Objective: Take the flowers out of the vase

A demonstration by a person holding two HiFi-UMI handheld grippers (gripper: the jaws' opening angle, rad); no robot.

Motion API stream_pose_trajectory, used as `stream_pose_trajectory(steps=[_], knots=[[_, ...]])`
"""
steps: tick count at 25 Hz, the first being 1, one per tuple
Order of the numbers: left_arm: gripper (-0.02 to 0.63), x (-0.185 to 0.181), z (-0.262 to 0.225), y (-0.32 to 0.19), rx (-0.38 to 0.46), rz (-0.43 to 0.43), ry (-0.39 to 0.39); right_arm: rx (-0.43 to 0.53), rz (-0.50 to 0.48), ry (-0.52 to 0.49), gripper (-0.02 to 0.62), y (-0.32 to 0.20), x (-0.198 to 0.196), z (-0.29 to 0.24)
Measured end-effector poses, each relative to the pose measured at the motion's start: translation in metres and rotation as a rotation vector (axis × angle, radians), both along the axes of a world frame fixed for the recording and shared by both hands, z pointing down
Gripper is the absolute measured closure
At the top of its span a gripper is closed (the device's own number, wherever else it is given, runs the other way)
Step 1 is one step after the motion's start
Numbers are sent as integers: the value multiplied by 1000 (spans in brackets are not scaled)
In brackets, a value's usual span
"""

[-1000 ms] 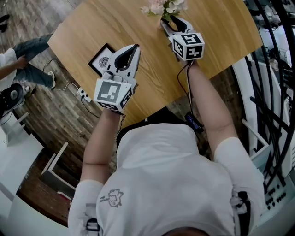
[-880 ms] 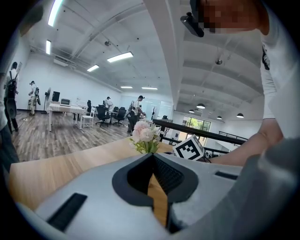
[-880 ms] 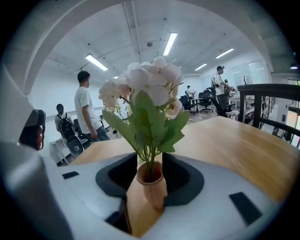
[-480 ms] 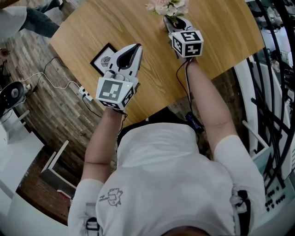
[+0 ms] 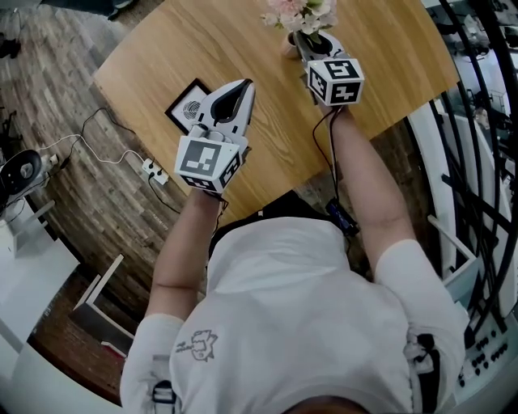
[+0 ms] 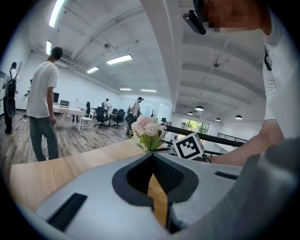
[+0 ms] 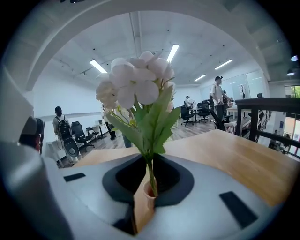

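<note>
A small bunch of pale pink flowers (image 5: 298, 12) with green leaves stands in a little pink vase (image 7: 148, 192) near the far edge of the wooden table (image 5: 388, 57). My right gripper (image 5: 303, 36) is at the stems just above the vase's mouth, its jaws closing and pressing on the thin green stems (image 7: 151, 173); the blooms (image 7: 136, 84) rise above the jaws. My left gripper (image 5: 243, 83) hovers over the table to the left, shut and holding nothing. From the left gripper view the flowers (image 6: 147, 131) stand beyond its closed tips (image 6: 152, 154).
A black-framed picture (image 5: 192, 107) lies on the table left of my left gripper. A power strip with a cable (image 5: 151, 168) lies on the wooden floor below the table's edge. Racks and cables (image 5: 477, 162) fill the right side. People (image 6: 42, 103) stand far off.
The right gripper's jaws, open around the stems a second ago, have closed on them, and it has risen slightly. The left gripper kept still. A person at the left edge has gone from view.
</note>
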State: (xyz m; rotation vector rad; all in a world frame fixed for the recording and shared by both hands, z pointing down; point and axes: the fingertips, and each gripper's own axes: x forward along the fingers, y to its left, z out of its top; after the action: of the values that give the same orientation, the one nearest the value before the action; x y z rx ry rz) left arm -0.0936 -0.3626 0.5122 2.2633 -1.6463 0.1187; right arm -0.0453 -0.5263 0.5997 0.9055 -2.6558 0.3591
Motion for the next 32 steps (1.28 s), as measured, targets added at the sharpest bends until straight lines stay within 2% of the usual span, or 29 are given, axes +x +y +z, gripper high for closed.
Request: stream_pose_trajectory(steps=[8,14,22,32], knots=[[603,-5,-30,23,52,13,-14,125,14,-42,551,15,0,-74],[603,-17,-59,52,102,11,-23,181,33,-83,551,43,-2,-125],[603,-29,-88,115,142,42,-20,189,46,-143,552,129,-3,-170],[603,-32,-106,195,186,128,-20,184,94,-169,552,251,10,-189]])
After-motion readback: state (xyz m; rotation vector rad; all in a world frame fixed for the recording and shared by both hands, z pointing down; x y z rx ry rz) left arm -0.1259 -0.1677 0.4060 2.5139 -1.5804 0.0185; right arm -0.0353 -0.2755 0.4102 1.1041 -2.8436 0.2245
